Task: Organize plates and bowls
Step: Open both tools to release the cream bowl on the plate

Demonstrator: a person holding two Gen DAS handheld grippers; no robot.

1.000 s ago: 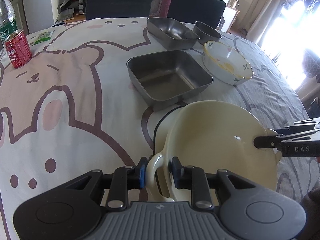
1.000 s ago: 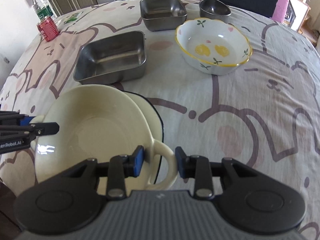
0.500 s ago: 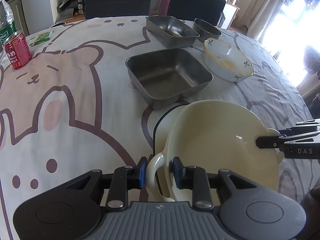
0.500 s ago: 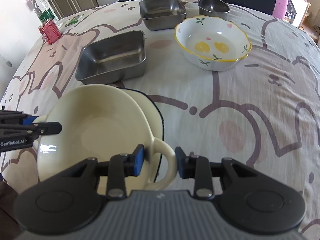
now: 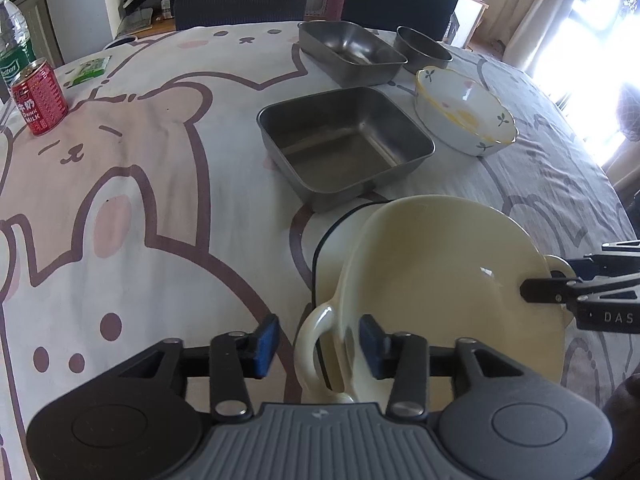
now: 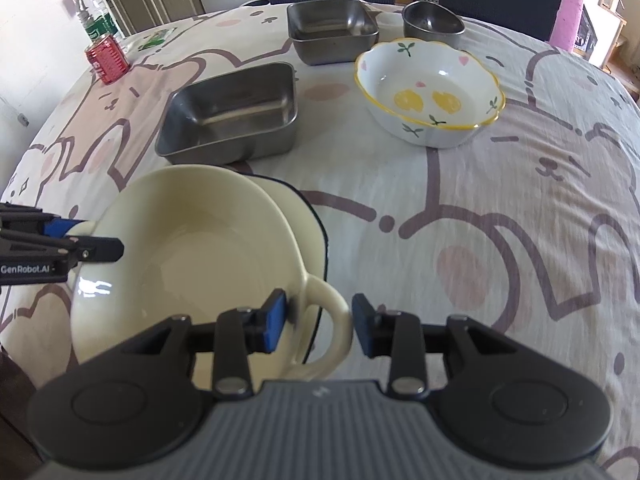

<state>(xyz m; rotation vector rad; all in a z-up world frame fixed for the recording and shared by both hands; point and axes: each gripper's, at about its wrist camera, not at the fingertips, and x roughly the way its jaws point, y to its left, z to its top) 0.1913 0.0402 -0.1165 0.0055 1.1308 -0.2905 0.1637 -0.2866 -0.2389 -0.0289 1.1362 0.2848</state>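
The cream two-handled bowl (image 6: 188,252) sits on a dark-rimmed plate (image 6: 308,220), its handles in line from one gripper to the other. Left gripper (image 5: 318,338) and right gripper (image 6: 318,318) have just been opening, fingers released either side of the handles. Readable writing: "GenRobot.AI", "DAS", and "DRINK MILK" on the red can (image 5: 38,98).

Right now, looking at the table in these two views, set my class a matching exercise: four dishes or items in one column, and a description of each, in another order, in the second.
Column A
1. cream bowl
2. flowered bowl
3. red can
4. round steel bowl

Column B
a. beside a plastic bottle
b. yellow rim, lemon pictures inside
c. far edge, behind the flowered bowl
d. sits in a dark-rimmed dish, has loop handles

Pairs: 1-d, 2-b, 3-a, 4-c
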